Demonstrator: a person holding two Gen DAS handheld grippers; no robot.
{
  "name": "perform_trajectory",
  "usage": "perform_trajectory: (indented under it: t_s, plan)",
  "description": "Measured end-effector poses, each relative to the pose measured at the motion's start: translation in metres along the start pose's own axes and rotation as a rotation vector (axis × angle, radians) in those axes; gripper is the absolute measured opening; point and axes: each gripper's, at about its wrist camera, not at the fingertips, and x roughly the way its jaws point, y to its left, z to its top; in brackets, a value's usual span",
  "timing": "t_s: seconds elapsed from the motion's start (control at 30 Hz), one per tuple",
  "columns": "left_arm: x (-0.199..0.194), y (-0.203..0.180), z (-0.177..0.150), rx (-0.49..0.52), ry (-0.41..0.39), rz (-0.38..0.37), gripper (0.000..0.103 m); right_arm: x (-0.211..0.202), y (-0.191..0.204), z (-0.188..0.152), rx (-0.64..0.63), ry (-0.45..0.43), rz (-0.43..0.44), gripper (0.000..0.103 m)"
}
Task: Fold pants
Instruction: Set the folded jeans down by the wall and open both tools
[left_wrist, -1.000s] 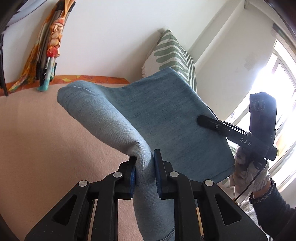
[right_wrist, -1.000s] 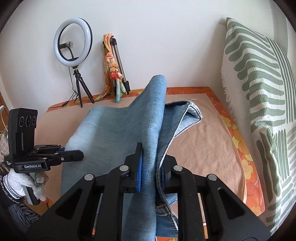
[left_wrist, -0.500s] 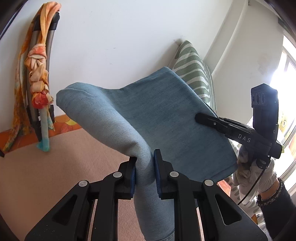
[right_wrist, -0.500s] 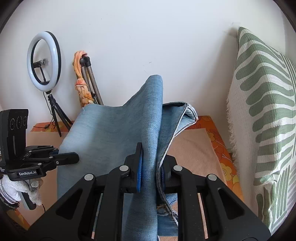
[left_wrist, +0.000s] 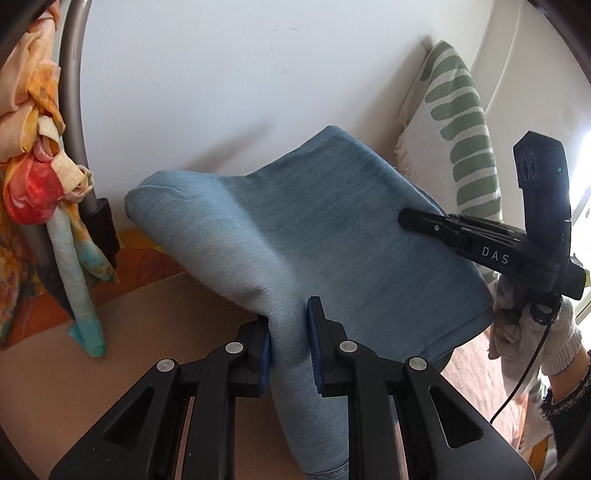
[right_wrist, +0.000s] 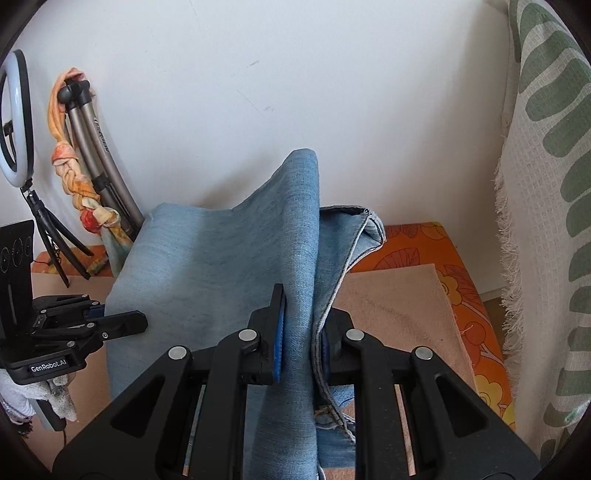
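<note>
The light blue denim pants (left_wrist: 332, 236) hang lifted between both grippers above the tan mat (left_wrist: 122, 343). My left gripper (left_wrist: 288, 332) is shut on a bunched fold of the denim. My right gripper (right_wrist: 301, 325) is shut on another fold, with a stitched hem edge (right_wrist: 364, 229) hanging to its right. The right gripper also shows in the left wrist view (left_wrist: 480, 236), clamped on the cloth's right side. The left gripper shows in the right wrist view (right_wrist: 122, 325) at the cloth's left edge.
A white wall is close behind. A tripod wrapped in an orange scarf (left_wrist: 40, 177) leans at the left. A ring light (right_wrist: 14, 118) stands further left. A green-striped pillow (right_wrist: 546, 184) stands at the right. An orange floral sheet (right_wrist: 413, 243) edges the mat.
Both grippers have carried the pants forward toward the wall; the tripod, scarf and pillow loom larger. The grip on the denim is the same.
</note>
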Motion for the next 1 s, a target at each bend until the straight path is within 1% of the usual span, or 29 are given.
perform_trajectory:
  t_s: [0.1,0.17,0.2,0.27,0.3,0.33,0.37,0.43,0.47,0.53,0.6,0.7,0.77,0.83,1.0]
  plan:
    - [0.008,0.001,-0.006,0.011,0.014,0.062,0.021,0.025,-0.002,-0.005,-0.008,0.044,-0.079,0.018]
    - [0.007,0.0,-0.009,0.019,0.014,0.083,0.024,0.034,-0.007,-0.006,0.003,0.063,-0.134,0.026]
    - [0.006,-0.003,-0.009,0.03,0.014,0.097,0.028,0.035,-0.009,-0.008,0.005,0.069,-0.159,0.027]
    - [0.007,-0.009,-0.008,0.056,0.021,0.126,0.042,0.034,-0.012,-0.01,-0.002,0.069,-0.215,0.04]
    - [0.005,-0.011,-0.009,0.063,0.019,0.132,0.055,0.031,-0.012,-0.011,-0.013,0.064,-0.233,0.043]
    - [0.001,-0.012,-0.009,0.066,0.01,0.138,0.064,0.027,-0.012,-0.012,-0.016,0.057,-0.239,0.049]
    - [-0.003,-0.013,-0.008,0.067,-0.002,0.143,0.064,0.022,-0.011,-0.012,-0.011,0.053,-0.243,0.055]
    - [-0.011,-0.015,-0.007,0.069,-0.01,0.151,0.07,0.012,-0.012,-0.012,0.009,0.04,-0.24,0.058]
    - [-0.015,-0.015,-0.006,0.064,-0.008,0.152,0.07,0.006,-0.012,-0.013,0.017,0.034,-0.243,0.06]
    - [-0.027,-0.018,-0.007,0.059,-0.017,0.148,0.07,-0.007,-0.009,-0.013,0.028,0.027,-0.234,0.06]
    - [-0.039,-0.027,-0.01,0.07,-0.029,0.15,0.071,-0.019,-0.004,-0.014,0.025,0.024,-0.218,0.063]
    - [-0.057,-0.04,-0.014,0.084,-0.046,0.149,0.072,-0.041,0.007,-0.02,0.022,0.009,-0.217,0.065]
    - [-0.07,-0.047,-0.02,0.075,-0.053,0.134,0.074,-0.057,0.013,-0.024,0.036,-0.004,-0.203,0.072]
    - [-0.084,-0.054,-0.026,0.074,-0.056,0.132,0.077,-0.074,0.022,-0.03,0.032,-0.02,-0.209,0.077]
    - [-0.128,-0.073,-0.043,0.082,-0.096,0.127,0.081,-0.12,0.045,-0.049,0.02,-0.041,-0.204,0.085]
